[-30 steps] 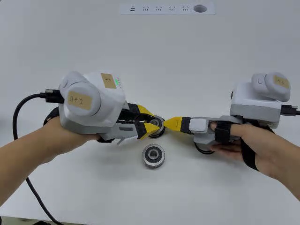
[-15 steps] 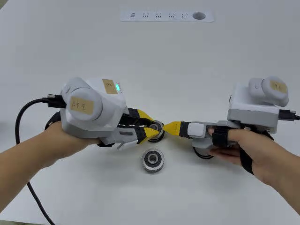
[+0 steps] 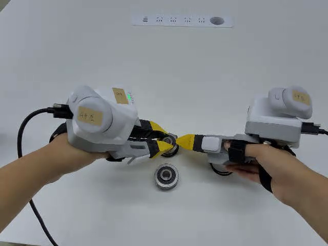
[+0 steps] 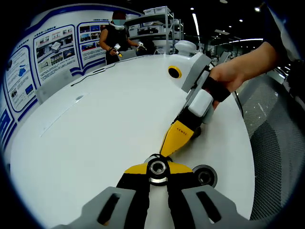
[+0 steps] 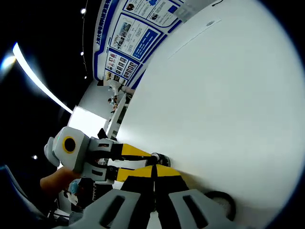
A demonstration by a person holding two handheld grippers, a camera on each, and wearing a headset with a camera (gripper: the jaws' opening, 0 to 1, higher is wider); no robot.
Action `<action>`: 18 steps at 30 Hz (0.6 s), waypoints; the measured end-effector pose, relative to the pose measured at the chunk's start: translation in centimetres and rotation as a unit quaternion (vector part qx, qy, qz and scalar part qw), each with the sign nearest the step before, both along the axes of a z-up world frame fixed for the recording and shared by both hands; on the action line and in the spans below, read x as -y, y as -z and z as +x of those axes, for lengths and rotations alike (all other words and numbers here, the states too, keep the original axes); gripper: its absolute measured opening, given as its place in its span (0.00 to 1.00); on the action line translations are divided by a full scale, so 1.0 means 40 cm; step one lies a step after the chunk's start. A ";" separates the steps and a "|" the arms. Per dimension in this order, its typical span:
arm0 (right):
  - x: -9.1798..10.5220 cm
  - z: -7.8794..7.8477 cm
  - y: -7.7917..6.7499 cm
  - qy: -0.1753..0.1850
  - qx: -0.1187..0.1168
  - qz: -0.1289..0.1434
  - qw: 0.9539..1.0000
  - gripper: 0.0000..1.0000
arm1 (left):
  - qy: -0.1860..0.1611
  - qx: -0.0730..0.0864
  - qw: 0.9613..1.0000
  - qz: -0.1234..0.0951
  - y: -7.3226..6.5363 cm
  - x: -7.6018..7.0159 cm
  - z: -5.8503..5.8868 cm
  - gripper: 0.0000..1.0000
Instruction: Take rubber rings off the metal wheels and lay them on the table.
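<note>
My left gripper (image 3: pixel 165 145) is shut on a small metal wheel (image 3: pixel 169 144) with a black rubber ring, held just above the white table; in the left gripper view the wheel (image 4: pixel 157 170) sits between the yellow jaws. My right gripper (image 3: pixel 183 142) comes in from the right with its jaws shut, and its tips meet the wheel's rim (image 5: pixel 160 159). I cannot tell whether they pinch the ring. A second wheel (image 3: pixel 166 176) lies flat on the table just in front. A loose black ring (image 3: pixel 221 169) lies under the right gripper's body.
A white power strip (image 3: pixel 182 20) lies at the table's far edge. A black cable (image 3: pixel 23 134) trails from the left gripper toward the near left. In the left gripper view, a person (image 4: pixel 116 36) stands beyond the table.
The right gripper has slid left, and its shut tips now touch the wheel held by the left gripper. The left gripper and the lying wheel kept their places.
</note>
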State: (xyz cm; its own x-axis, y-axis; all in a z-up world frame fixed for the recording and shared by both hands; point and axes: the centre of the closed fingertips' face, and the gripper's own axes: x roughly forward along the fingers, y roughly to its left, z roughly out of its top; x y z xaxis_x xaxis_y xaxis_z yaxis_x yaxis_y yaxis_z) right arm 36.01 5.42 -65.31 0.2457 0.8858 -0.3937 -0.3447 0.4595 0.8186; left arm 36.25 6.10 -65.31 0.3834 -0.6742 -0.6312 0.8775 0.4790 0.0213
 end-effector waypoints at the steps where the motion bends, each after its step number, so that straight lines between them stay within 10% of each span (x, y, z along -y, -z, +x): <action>1: -0.001 0.000 0.000 0.000 0.001 0.000 1.000 0.01 | -0.001 0.000 1.000 -0.002 0.000 0.000 0.000 0.12; 18: -0.008 -0.004 -0.004 -0.003 0.012 -0.005 1.000 0.00 | 0.001 0.002 1.000 -0.002 -0.002 0.002 -0.002 0.12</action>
